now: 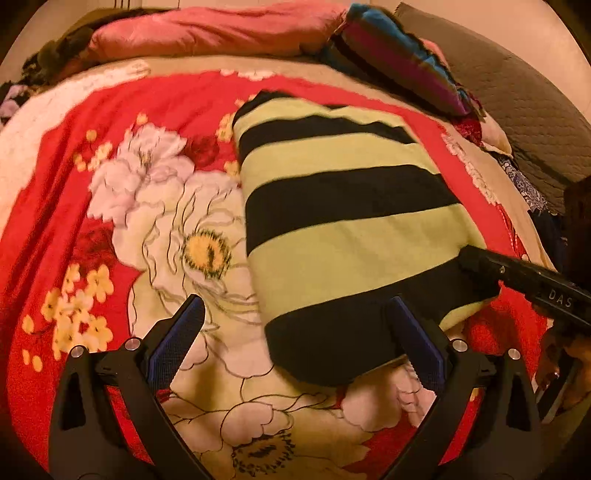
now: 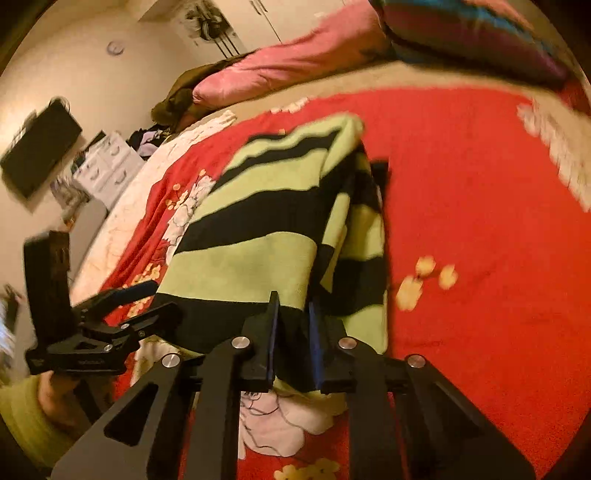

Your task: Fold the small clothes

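Note:
A green and black striped garment (image 1: 343,206) lies on the red floral bedspread (image 1: 110,221), folded lengthwise. My left gripper (image 1: 295,306) is open, its blue-padded fingers straddling the garment's near black hem without holding it. My right gripper (image 2: 293,314) is shut on the garment's near edge (image 2: 295,354) and lifts that edge off the bed; the garment (image 2: 258,221) hangs in folds from it. The right gripper also shows in the left wrist view (image 1: 476,269) at the garment's right edge. The left gripper shows in the right wrist view (image 2: 147,299), open beside the hem.
A pink pillow (image 1: 207,33) and a striped blue and purple pillow (image 1: 399,62) lie at the bed's far side. A grey headboard (image 1: 517,96) is at the right. A wall-mounted screen (image 2: 40,144) and cluttered drawers (image 2: 107,162) stand beyond the bed.

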The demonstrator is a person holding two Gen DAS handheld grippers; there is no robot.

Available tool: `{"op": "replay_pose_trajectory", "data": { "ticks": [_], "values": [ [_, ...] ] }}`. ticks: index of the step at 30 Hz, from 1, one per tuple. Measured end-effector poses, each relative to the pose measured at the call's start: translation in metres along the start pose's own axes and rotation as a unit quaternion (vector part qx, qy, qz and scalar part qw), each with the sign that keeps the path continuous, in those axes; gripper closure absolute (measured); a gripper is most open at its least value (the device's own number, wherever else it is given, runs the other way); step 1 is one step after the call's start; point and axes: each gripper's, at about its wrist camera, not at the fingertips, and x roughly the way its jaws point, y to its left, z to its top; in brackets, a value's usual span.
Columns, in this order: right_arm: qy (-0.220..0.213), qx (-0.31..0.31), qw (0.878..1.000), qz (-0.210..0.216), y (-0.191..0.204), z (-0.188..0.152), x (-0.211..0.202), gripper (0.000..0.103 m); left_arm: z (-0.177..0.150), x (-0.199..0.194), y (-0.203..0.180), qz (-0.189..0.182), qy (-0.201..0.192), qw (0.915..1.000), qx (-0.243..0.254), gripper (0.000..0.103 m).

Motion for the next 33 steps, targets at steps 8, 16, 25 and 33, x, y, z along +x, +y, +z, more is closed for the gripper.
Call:
{"op": "replay_pose_trajectory", "data": {
  "ticks": [8, 16, 25, 33],
  "values": [
    [0.027, -0.018, 0.997, -0.068, -0.012, 0.0, 0.016, 0.085, 0.002, 0.019, -0.015, 0.002, 0.028, 0.9992, 0.027, 0.01],
    [0.02, 0.066, 0.996, -0.05, -0.037, -0.016, 0.029, 0.071, -0.004, 0.018, -0.015, 0.003, 0.031, 0.9991, 0.03, 0.01],
    [-0.026, 0.087, 0.996, -0.022, -0.039, -0.002, -0.004, 0.04, 0.0, 0.007, -0.011, 0.006, 0.013, 0.9996, 0.024, 0.01],
    [-0.021, 0.052, 0.998, -0.001, -0.033, 0.028, 0.006, 0.018, 0.003, 0.008, -0.002, 0.009, 0.012, 0.9999, 0.008, 0.01]
  ]
}}
